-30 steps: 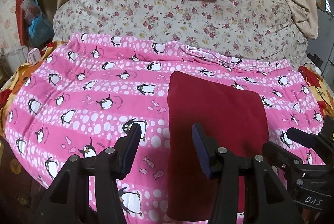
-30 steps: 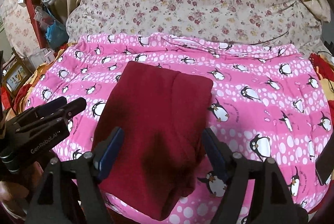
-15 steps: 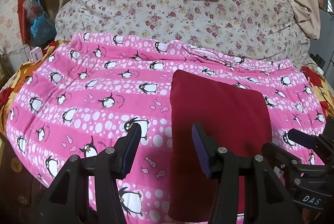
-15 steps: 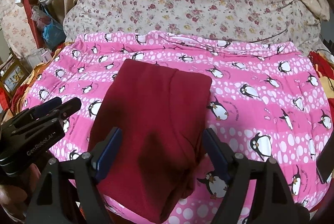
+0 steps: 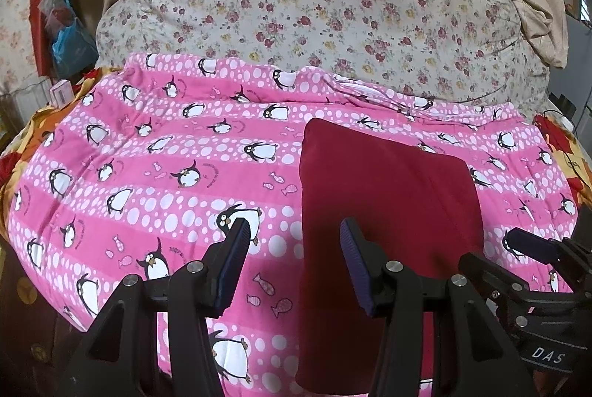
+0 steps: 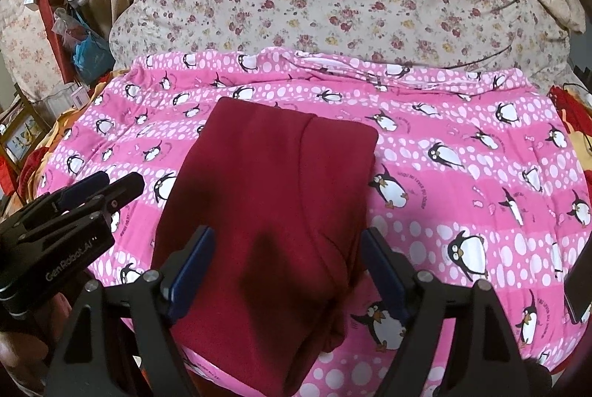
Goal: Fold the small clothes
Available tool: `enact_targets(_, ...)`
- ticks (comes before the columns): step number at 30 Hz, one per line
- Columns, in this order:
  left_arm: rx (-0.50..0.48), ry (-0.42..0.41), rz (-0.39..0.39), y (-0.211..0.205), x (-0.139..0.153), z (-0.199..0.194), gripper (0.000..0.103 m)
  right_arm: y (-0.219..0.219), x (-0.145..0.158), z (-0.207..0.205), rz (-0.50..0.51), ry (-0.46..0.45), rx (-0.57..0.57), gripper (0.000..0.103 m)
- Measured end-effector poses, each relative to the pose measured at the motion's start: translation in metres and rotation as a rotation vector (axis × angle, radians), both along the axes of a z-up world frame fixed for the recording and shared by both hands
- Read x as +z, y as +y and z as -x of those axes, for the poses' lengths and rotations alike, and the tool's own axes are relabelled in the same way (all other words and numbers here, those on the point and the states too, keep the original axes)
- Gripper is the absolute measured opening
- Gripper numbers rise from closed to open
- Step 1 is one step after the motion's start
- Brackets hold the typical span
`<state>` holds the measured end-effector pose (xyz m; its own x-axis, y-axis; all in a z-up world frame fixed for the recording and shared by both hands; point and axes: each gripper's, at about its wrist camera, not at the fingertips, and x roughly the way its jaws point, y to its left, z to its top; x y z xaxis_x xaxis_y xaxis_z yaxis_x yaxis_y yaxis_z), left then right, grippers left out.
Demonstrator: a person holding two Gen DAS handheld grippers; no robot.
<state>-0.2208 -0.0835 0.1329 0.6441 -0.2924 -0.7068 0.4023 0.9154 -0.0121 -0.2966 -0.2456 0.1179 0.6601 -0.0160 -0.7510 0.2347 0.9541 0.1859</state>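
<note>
Across the bed, a pink penguin-print blanket (image 5: 155,175) is spread below a floral cover (image 5: 333,27). On the blanket a dark red garment (image 6: 266,204) is laid folded flat. Above its near edge the right gripper (image 6: 285,271) and left gripper (image 5: 292,263) are held spread, nothing pinched.

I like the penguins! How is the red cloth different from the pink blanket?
The red cloth is plain, with no pictures; the pink blanket has penguins and white dots. The red cloth is small and folded into a neat rectangle; the pink blanket is much bigger and spread out. The red cloth lies on top; the pink blanket is underneath. Both are soft fabric on the bed.
</note>
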Motion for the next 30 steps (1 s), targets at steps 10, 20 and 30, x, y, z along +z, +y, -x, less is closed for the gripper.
enact_targets(10,0.001,0.003,0.002,0.0,-0.003,-0.001,0.03,0.0,-0.003,-0.004,-0.004,0.015,-0.001,0.084)
enact_targets(20,0.0,0.008,0.003,-0.001,-0.007,-0.002,0.03,0.0,-0.005,-0.007,-0.011,0.022,0.0,0.085)
enact_targets(30,0.001,0.008,0.003,-0.001,-0.007,-0.002,0.03,0.001,-0.008,-0.01,-0.015,0.027,0.001,0.085)
